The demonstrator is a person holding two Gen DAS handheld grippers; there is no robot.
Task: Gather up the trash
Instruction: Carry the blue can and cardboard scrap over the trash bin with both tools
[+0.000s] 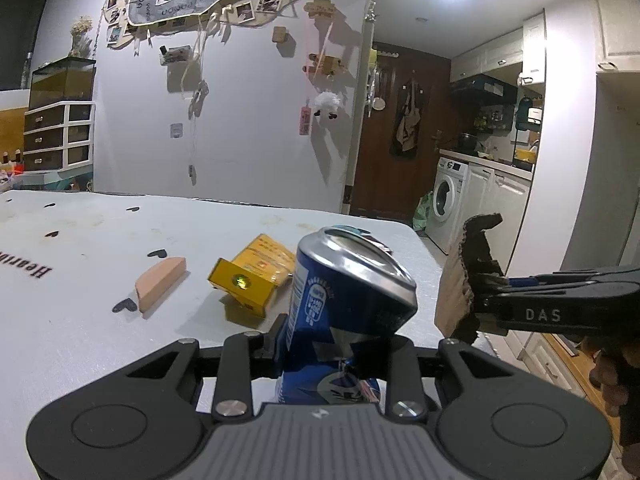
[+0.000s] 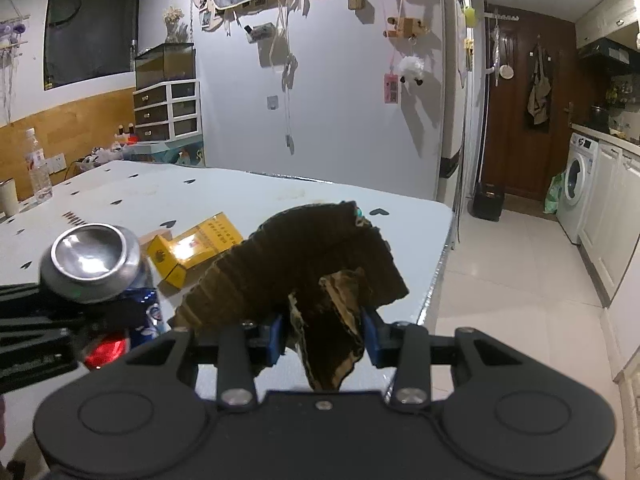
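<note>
Your left gripper (image 1: 336, 344) clamps crushed can (image 1: 344, 280) at 6 o'clock. Your right gripper (image 2: 324, 336) grips torn cardboard (image 2: 304, 264) above table (image 2: 240, 192) edge. Yellow box (image 1: 252, 276) at 11 o'clock on table; wedge (image 1: 160, 280) beyond, at 10.

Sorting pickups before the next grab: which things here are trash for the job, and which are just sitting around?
Job:
crushed blue can, in left gripper
torn cardboard, in right gripper
yellow cigarette pack
pink wedge, possibly

Lying about:
water bottle
cup
</note>
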